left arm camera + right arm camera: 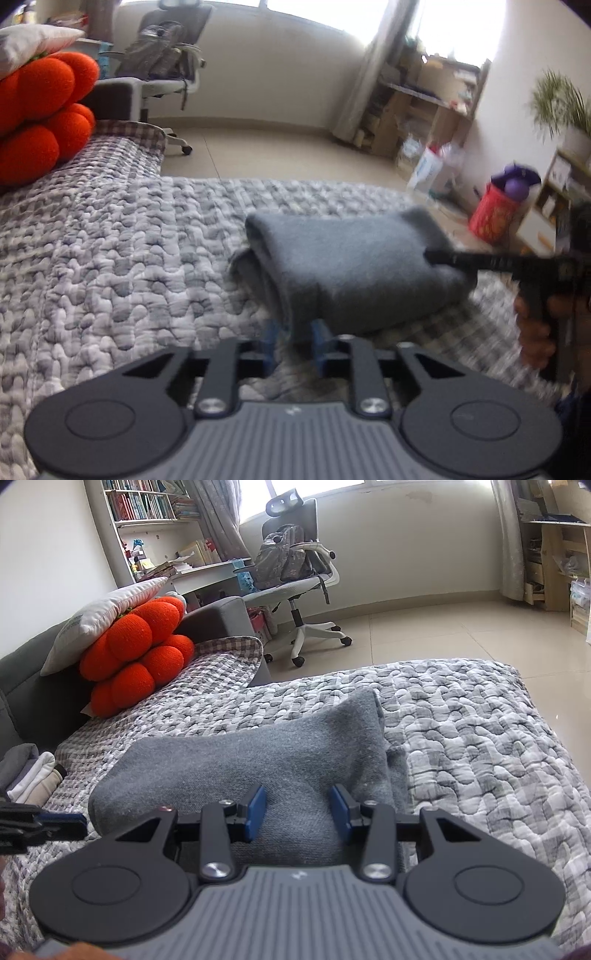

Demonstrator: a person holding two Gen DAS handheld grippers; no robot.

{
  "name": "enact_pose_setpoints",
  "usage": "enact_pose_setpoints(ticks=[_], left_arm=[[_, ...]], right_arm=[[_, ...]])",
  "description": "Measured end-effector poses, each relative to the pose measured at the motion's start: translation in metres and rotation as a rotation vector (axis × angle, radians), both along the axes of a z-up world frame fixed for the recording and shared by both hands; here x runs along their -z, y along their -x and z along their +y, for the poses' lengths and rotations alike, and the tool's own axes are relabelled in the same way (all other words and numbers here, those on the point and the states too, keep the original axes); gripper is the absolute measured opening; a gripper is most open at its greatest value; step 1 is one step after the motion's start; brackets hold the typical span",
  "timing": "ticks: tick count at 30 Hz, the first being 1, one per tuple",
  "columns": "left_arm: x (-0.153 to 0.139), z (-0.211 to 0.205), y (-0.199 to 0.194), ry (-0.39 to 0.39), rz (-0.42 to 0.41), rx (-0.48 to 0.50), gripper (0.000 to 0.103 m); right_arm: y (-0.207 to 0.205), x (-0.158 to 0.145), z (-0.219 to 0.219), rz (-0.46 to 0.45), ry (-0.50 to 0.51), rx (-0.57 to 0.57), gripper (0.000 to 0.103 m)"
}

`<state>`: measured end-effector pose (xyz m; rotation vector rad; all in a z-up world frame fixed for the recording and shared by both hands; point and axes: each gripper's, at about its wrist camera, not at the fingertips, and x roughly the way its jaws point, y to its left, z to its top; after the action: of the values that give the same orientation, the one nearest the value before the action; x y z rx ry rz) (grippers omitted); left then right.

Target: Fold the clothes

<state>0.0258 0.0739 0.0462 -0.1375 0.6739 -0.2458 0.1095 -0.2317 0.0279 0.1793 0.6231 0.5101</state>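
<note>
A grey knitted garment (351, 273) lies folded into a thick bundle on the quilted bed cover (110, 258). In the left wrist view, my left gripper (295, 341) has its blue pads closed on the bundle's near edge, with cloth pinched between them. From the right, my right gripper (430, 254) reaches onto the bundle's far end, held by a hand (535, 332). In the right wrist view the garment (258, 760) fills the middle. My right gripper (298, 812) stands open just over it, with its pads spread apart. My left gripper (74, 821) meets the garment's left edge.
Orange pumpkin cushions (136, 657) and a white pillow (103, 616) lean against the sofa back at the left. A pile of folded clothes (33, 775) sits at the near left. An office chair (295, 576) with a backpack stands on the tiled floor beyond the bed's edge.
</note>
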Motion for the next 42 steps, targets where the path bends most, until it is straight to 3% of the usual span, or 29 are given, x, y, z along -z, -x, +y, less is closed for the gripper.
enact_pose_setpoints(ticks=[1,6,11,17,21,25,31,37,42], left_arm=[[-0.004,-0.001,0.001,-0.007,-0.011,-0.026,0.049],[-0.027,-0.015,0.004,-0.059,-0.077,-0.124,0.057],[-0.044,-0.046,-0.005,-0.044,-0.113,-0.127,0.063],[-0.039,-0.077,-0.048,0.025,-0.041,-0.182,0.063],[-0.011,-0.086,-0.059,-0.022,-0.015,-0.189,0.063],[0.008,-0.074,-0.06,-0.031,0.003,-0.218,0.062],[0.006,-0.063,-0.047,-0.028,-0.034,-0.243,0.062],[-0.005,-0.027,-0.036,0.046,-0.075,-0.352,0.063],[-0.008,-0.024,-0.029,0.083,-0.096,-0.313,0.063]], right_arm=[[0.0,-0.001,0.0,0.0,0.001,0.0,0.043],[0.0,-0.002,-0.001,0.004,-0.01,-0.001,0.043],[0.004,-0.004,-0.003,-0.005,-0.005,0.013,0.044],[0.006,-0.003,-0.011,0.002,0.012,0.033,0.046],[0.007,-0.002,-0.016,0.006,0.023,0.046,0.046],[0.007,-0.002,-0.02,0.01,0.033,0.066,0.046],[0.007,0.0,-0.026,0.015,0.044,0.104,0.051],[0.012,-0.01,-0.04,-0.044,0.01,0.154,0.051],[0.016,-0.015,-0.042,-0.082,-0.032,0.124,0.051]])
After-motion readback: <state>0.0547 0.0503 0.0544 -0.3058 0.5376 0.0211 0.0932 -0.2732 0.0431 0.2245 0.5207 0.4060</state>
